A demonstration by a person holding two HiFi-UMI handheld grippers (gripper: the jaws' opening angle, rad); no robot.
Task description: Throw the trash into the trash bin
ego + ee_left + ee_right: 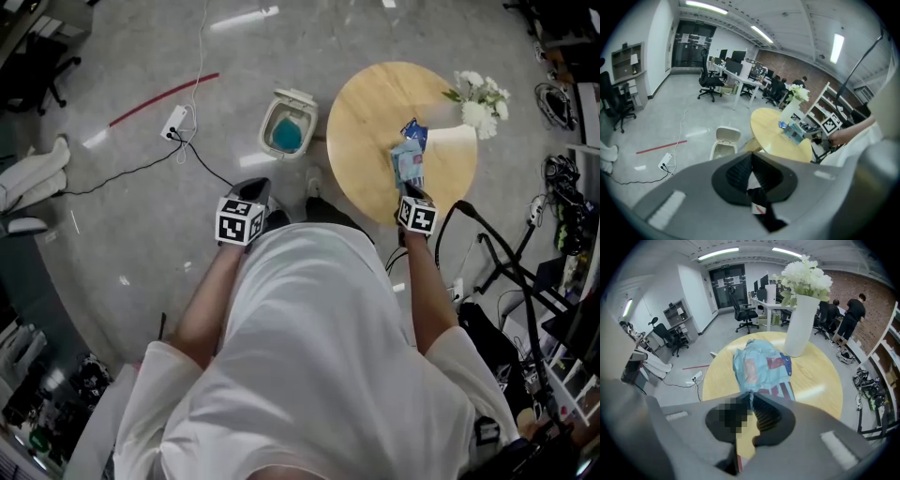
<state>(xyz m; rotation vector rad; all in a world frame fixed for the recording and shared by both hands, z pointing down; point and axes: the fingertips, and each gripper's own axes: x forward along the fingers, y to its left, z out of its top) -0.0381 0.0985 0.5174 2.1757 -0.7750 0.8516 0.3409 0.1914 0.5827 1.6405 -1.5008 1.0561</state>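
- Closest to the head camera was the person's white shirt, with both forearms reaching forward from it
- Right gripper had its jaws clamped on the trash, a crumpled light-blue wrapper pinched at its near edge
- That wrapper was over the near part of the round wooden table, inside the rim; from these views I could not tell whether it touched the top
- A dark blue piece showed at the wrapper's far end; whether it was part of the same bundle I could not tell
- Left gripper had its jaws together with nothing between them, out over open floor well left of the table
- The trash bin stood on the floor just beside the table's left edge, lid tipped back and a blue liner showing inside; it lay ahead of and between the two grippers
- Bare grey floor lay between the left gripper and the bin
- On the table's far right side stood a white vase of white flowers, just beyond the wrapper
- Left of the bin a white power strip lay on the floor with cables trailing from it, near a strip of red tape
- A black tubular frame and cluttered shelving crowded the right side, close to the right arm
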